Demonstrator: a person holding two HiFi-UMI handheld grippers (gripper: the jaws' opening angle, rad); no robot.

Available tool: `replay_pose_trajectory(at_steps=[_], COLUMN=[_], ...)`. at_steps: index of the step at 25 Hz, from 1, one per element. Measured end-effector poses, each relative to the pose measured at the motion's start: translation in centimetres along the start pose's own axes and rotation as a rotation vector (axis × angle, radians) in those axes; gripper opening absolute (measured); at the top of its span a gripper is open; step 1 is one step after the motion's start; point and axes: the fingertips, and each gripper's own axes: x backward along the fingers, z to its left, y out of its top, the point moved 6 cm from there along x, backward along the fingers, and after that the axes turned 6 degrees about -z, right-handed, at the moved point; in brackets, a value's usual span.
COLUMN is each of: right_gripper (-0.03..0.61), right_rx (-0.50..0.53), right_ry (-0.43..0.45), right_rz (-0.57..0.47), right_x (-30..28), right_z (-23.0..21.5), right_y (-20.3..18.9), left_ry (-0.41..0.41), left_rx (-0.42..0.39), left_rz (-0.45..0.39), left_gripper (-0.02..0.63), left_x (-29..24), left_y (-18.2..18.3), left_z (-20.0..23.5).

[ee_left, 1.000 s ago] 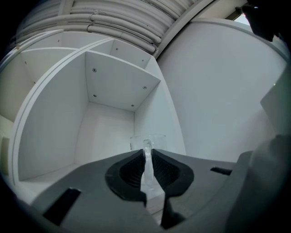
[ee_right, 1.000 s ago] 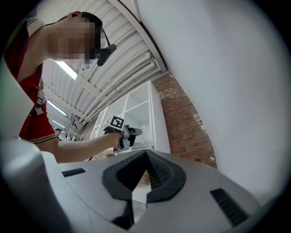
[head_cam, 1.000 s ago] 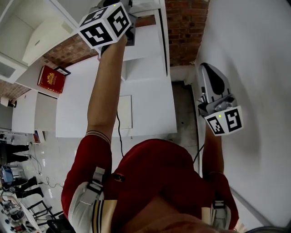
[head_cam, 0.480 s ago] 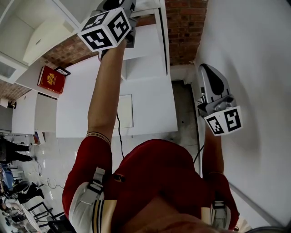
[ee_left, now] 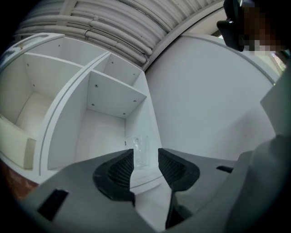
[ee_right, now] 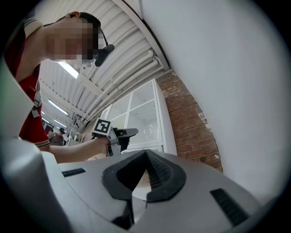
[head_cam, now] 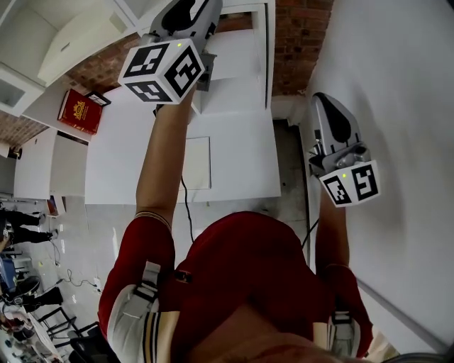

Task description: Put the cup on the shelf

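Note:
A clear cup point(ee_left: 140, 151) stands upright on the floor of a white shelf compartment point(ee_left: 111, 93), close to its right wall. My left gripper point(ee_left: 146, 157) is open just in front of the cup, with the jaws apart and not touching it. In the head view the left gripper point(head_cam: 186, 13) is raised at arm's length toward the shelf point(head_cam: 245, 60). My right gripper point(ee_right: 145, 154) is shut on nothing and is held low beside the white wall point(head_cam: 397, 106); in the head view the right gripper point(head_cam: 332, 124) points up along that wall.
A brick wall point(head_cam: 298, 42) stands right of the shelf unit. A red book point(head_cam: 79, 112) lies on a white cabinet at the left. Below the shelf is a white cabinet top point(head_cam: 234, 166). The neighbouring shelf compartment point(ee_left: 34, 100) lies to the left.
The left gripper's jaws have opened and let go of the cup. It has drawn back a little, and the cup now stands on the shelf. The right gripper has barely moved.

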Motion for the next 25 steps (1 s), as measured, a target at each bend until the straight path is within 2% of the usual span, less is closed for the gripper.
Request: replay_pose_trajectory(at_steps=[9,14,17,21,25], right_gripper=[-0.003,-0.003,-0.003,-0.003,-0.003], right_rx=[-0.001,-0.013,-0.023,-0.033,-0.036], right_ry=[0.054,0.078,0.088,0.097,0.102], right_rz=[-0.002,0.007,0.015,0.021,0.020], right_x=[-2.1,-2.8,-3.0,-3.0,-3.1], right_z=[3.7,6.1,7.3,8.6,9.5], right_y=[-0.1,-0.5,-0.9,-1.4,-1.5], left_ry=[-0.135,-0.180,-0.182,-0.179,-0.195], left_rx=[0.034,0.048,0.077,0.120,0.117], left_rz=[0.015,0.012,-0.001,-0.012,-0.003], left_gripper=[0.149,0.133,0.111,0.027,0.006], left_x=[7.8,12.1,14.3,16.4,17.5], left_y=[-1.0,-1.7,-2.1,-2.8,-3.3], left_z=[-2.9,-4.0,-4.2,-4.6,-5.4])
